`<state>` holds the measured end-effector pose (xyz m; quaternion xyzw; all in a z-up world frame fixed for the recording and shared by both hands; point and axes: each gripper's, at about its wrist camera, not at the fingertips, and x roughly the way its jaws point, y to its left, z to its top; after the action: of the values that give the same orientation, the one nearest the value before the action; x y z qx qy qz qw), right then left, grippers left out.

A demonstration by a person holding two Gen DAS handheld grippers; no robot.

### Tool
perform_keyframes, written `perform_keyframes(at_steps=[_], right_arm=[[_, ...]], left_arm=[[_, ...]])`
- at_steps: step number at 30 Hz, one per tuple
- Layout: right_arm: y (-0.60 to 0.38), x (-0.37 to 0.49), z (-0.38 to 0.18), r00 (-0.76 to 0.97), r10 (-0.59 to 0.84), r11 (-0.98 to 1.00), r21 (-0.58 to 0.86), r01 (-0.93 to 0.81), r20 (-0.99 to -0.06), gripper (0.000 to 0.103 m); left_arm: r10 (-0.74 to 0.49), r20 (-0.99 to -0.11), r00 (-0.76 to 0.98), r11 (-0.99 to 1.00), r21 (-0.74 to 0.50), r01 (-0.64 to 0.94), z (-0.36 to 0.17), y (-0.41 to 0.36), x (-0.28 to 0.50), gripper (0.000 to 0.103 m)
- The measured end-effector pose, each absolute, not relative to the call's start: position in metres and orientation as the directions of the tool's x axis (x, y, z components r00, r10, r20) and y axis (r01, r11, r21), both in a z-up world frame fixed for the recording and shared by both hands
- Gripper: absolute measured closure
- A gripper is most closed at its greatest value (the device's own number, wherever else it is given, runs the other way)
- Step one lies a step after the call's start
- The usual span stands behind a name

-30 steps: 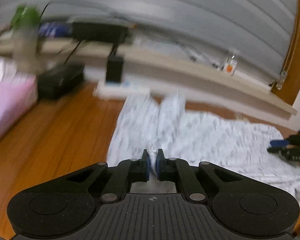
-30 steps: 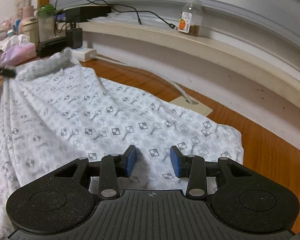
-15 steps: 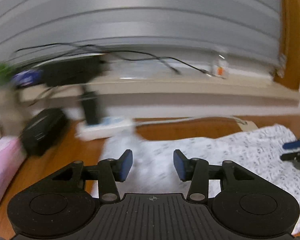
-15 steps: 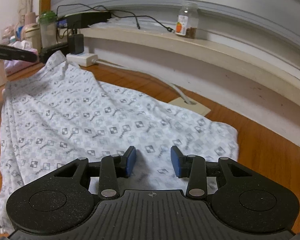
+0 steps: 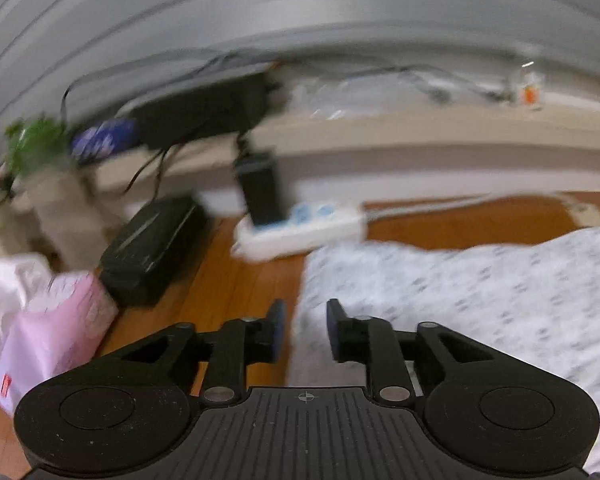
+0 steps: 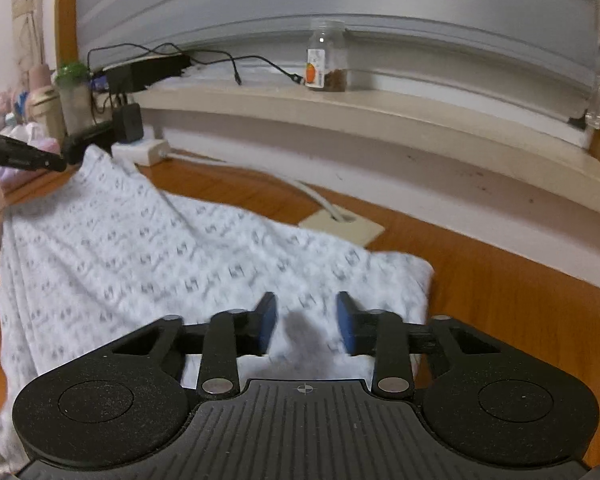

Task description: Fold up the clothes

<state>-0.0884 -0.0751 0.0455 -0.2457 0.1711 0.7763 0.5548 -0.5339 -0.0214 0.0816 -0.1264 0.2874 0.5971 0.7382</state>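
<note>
A white garment with a small grey check print (image 6: 148, 256) lies spread on the wooden table (image 6: 500, 280). In the left wrist view its left edge (image 5: 460, 292) runs just under my left gripper (image 5: 305, 330), which is open with nothing between its blue pads. My right gripper (image 6: 305, 324) is open too and hovers low over the garment's near right part, casting a shadow on the cloth. The left gripper's fingers (image 6: 24, 156) show at the far left of the right wrist view, beside the garment's raised far corner.
A white power strip (image 5: 300, 228) with a black adapter, a black box (image 5: 152, 248) and a pink tissue pack (image 5: 48, 332) sit left of the garment. A ledge (image 6: 380, 112) carries cables and a glass jar (image 6: 327, 60). A cable plate (image 6: 342, 226) lies behind the cloth.
My left gripper let go of the garment's corner, opened and swung left. The lifted cloth dropped flatter onto the table. My right gripper stayed open and moved slightly nearer the cloth.
</note>
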Motion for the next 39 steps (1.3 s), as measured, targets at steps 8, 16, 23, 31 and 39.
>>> perform_keyframes(at_steps=[8,16,23,31,39], right_arm=[[-0.061,-0.085,0.031,-0.221,0.744,-0.346,-0.081,-0.935,-0.631,0.074],[-0.07,-0.035,0.032,-0.128,0.749,-0.295,-0.154,-0.943,-0.65,0.074],[-0.082,0.017,0.03,-0.023,0.76,-0.221,-0.225,-0.949,-0.649,0.074],[-0.099,0.059,0.031,0.021,0.756,-0.149,-0.204,-0.967,-0.654,0.074],[-0.115,0.026,0.049,0.024,0.784,-0.151,-0.228,-0.962,-0.62,0.074]], left_arm=[[0.687,-0.631,0.36,0.554,0.135,-0.821,0.065,-0.039,-0.435,0.075],[0.558,-0.675,0.482,0.697,0.067,-0.714,0.04,-0.047,-0.358,0.077],[0.534,-0.665,0.522,0.712,0.02,-0.702,0.034,-0.055,-0.294,0.077],[0.532,-0.642,0.552,0.734,0.026,-0.679,0.027,-0.065,-0.257,0.077],[0.531,-0.641,0.554,0.74,0.033,-0.672,0.026,-0.065,-0.26,0.077]])
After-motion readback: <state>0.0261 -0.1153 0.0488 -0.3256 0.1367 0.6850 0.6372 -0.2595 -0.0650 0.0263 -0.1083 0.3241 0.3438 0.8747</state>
